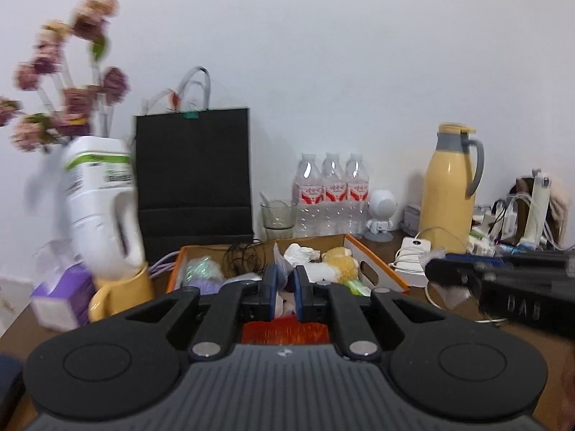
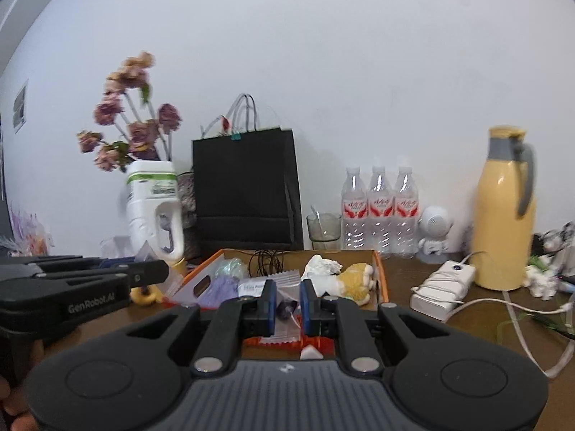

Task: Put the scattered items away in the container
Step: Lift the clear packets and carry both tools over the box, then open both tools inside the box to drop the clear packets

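White wall filled the background, and below it a brown tabletop ran crowded along its far edge. At the middle sat the container, an orange-rimmed cardboard box, and by the look of it most of the tidying was done: inside lay a yellow-and-white plush toy, crumpled white tissue, a coil of black cable, a purple bundle and clear packets.

The left tongs and the right tongs both stood narrow, nearly closed, with nothing gripped between them; each hovered at the near side of the box, pointing slightly down toward it.

What was left seemed small. A white power bank with its cable lay loose to the right of the box, and small odds sat further right by the yellow thermos; whether these counted as scattered items I could not tell. An orange-red patch showed directly under both tongs, too hidden to name.

Open room was tight on the left: a yellow mug, a white jug of flowers and a purple tissue box stood just beside the box's left wall. Behind it stood a black paper bag, a glass and three water bottles. On the right, bare tabletop between box and power bank gave the clearest passage, though the trailing white cable could snag.
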